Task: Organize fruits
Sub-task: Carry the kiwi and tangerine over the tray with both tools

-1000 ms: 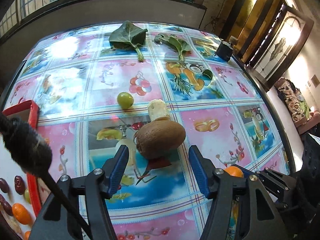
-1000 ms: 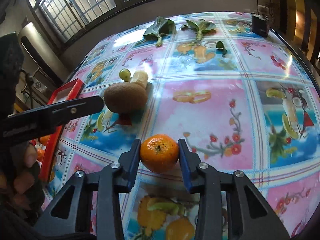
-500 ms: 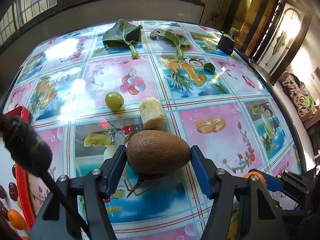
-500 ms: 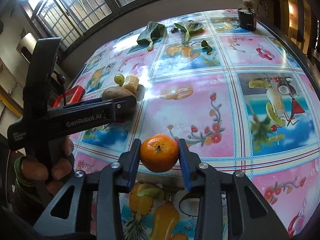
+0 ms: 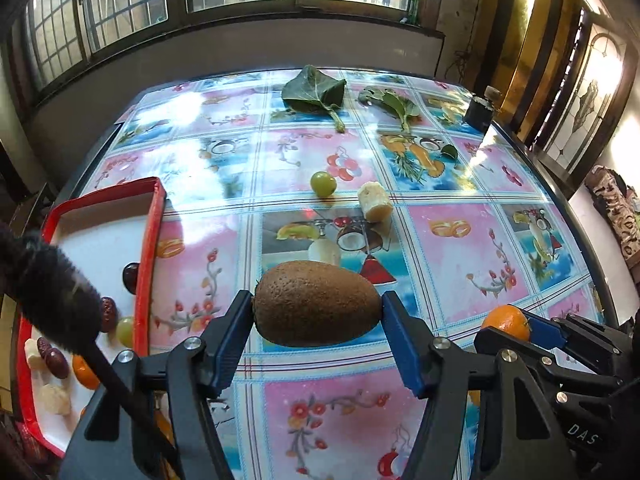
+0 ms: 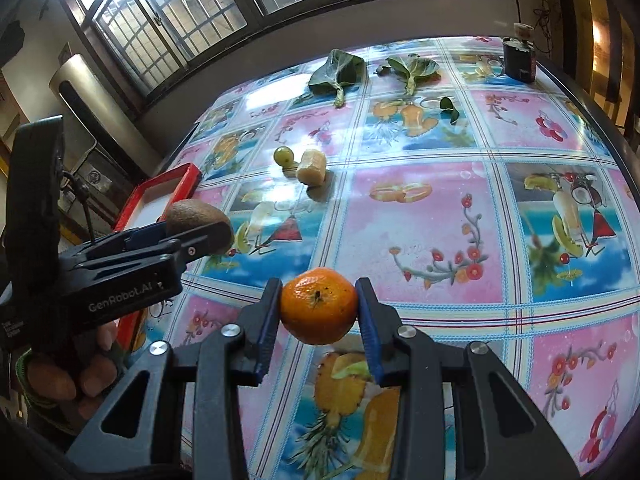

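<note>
Brown kiwi (image 5: 316,303) and orange (image 6: 319,306) are gripped above the surface (image 6: 440,216).
Each fruit is pinched by one claw; either could be dropped before the red tray (image 5: 150,236) if pads slip.

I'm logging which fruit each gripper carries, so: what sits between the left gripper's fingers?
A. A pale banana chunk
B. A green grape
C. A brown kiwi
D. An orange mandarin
C: the left gripper is clamped on the brown kiwi, pads at both ends, while the mandarin is in the right gripper.
</note>
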Demonstrator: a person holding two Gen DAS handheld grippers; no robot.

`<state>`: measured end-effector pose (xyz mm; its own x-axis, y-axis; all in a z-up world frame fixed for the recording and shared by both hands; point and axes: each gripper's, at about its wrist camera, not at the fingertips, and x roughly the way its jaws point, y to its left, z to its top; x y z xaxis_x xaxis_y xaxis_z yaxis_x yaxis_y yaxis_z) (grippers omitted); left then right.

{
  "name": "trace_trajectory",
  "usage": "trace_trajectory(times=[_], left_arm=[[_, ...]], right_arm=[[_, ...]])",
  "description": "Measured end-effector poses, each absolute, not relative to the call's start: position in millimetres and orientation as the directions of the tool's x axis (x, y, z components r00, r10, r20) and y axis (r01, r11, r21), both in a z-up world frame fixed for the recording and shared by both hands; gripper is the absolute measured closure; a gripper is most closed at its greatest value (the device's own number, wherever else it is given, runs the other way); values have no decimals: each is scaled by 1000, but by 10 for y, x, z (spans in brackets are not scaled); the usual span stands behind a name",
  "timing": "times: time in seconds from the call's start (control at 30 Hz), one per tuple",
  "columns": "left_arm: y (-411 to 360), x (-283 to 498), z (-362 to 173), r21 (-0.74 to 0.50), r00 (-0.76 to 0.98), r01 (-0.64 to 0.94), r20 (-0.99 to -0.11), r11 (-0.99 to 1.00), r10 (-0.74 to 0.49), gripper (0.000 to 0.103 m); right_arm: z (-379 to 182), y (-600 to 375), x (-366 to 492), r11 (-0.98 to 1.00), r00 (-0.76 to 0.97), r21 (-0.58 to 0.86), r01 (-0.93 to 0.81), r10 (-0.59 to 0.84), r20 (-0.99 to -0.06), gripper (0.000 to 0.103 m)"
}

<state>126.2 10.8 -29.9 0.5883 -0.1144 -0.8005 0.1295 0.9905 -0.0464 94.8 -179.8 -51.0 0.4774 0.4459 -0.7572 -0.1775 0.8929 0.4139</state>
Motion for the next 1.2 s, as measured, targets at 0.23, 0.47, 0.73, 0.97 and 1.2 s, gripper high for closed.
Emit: trace_trajectory(times=[0.23, 0.47, 0.73, 0.97, 1.2], left_arm=[[460, 1112, -195, -53, 614, 55, -785, 997, -76, 39], [816, 1039, -153, -55, 626, -10, -779, 998, -37, 39], [1067, 1007, -116, -57, 639, -49, -770, 997, -13, 39], [1215, 974, -105, -65, 645, -73, -764, 995, -3, 39], [1406, 978, -106, -68, 646, -110, -763, 992, 19, 39]], right_arm=[[-435, -1547, 859, 888, 465, 406, -217, 460, -756, 64], [-394, -1271, 905, 879, 446, 399, -260, 476, -758, 64], [-364, -930, 931, 868, 422, 388, -312, 492, -762, 64], [-362, -744, 947, 862, 406, 380, -336, 497, -767, 64], [-381, -574, 977, 854, 388, 375, -361, 503, -772, 64]])
